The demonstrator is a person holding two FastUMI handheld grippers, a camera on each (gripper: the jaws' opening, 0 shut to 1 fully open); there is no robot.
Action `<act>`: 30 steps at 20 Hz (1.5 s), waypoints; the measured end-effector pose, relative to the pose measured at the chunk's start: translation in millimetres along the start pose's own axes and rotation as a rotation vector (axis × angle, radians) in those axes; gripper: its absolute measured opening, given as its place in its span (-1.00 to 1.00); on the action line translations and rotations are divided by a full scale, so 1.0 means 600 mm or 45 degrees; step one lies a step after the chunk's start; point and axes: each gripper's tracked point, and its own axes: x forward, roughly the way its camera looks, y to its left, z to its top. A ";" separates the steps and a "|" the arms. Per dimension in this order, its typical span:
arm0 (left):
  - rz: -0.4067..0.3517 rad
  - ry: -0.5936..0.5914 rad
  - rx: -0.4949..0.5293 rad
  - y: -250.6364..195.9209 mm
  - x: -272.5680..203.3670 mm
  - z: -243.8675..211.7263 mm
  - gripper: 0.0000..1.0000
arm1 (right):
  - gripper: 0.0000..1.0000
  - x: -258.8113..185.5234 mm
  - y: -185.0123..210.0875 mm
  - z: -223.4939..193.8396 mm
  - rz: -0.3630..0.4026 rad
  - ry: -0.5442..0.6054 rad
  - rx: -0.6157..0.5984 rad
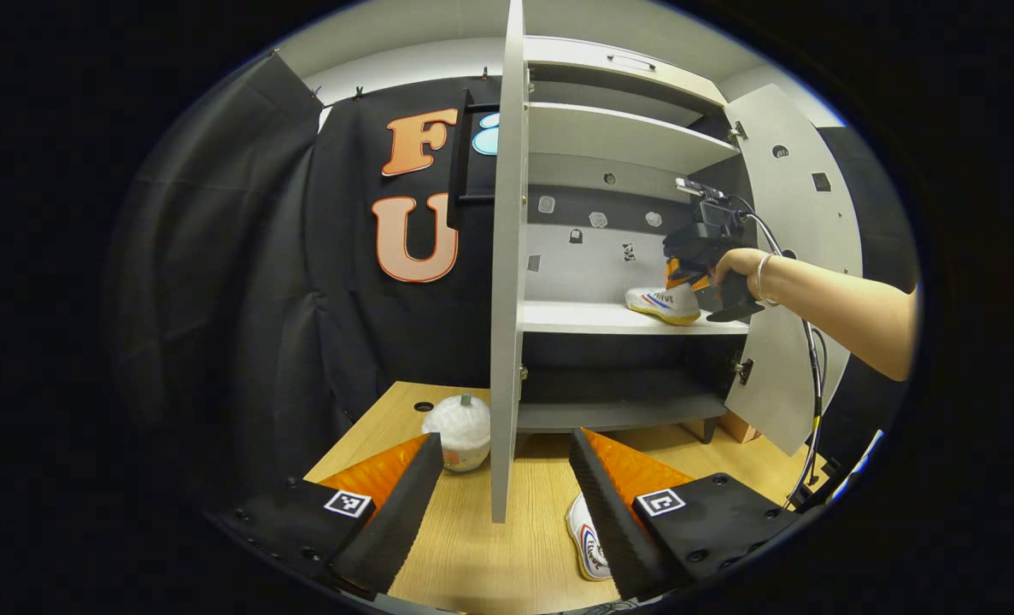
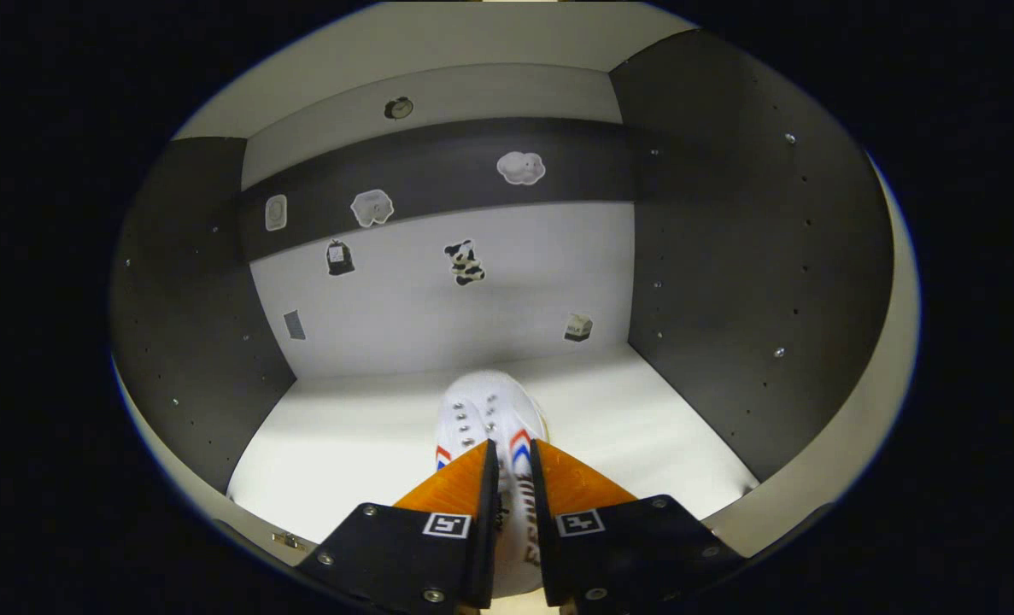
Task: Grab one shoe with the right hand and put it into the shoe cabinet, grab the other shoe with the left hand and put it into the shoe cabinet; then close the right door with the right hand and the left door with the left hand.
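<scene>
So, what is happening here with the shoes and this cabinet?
A person is putting shoes into the shoe cabinet. The right gripper, jaws shut on one white shoe, holds it on the middle shelf. The left gripper is open, above the table near the other shoe. Both doors are open.

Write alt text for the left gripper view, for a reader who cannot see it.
Across the booth, the right gripper holds a white shoe on the middle shelf of an open shoe cabinet. The left gripper hangs open over the wooden floor, where the second shoe lies beside a white pouch.
</scene>
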 end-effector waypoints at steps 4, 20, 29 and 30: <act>-0.011 -0.004 -0.003 -0.009 -0.001 0.001 0.94 | -0.20 -0.047 -0.014 0.022 0.011 -0.068 -0.023; -0.041 0.029 0.003 -0.060 -0.008 -0.039 0.94 | 0.85 -0.377 -0.064 0.038 0.094 -0.433 -0.106; -0.137 0.242 0.058 -0.134 0.050 -0.186 0.94 | 0.85 -0.517 -0.130 -0.032 0.065 -0.492 -0.166; -0.141 0.276 0.058 -0.137 0.054 -0.203 0.94 | 0.85 -0.528 -0.136 -0.035 0.062 -0.496 -0.171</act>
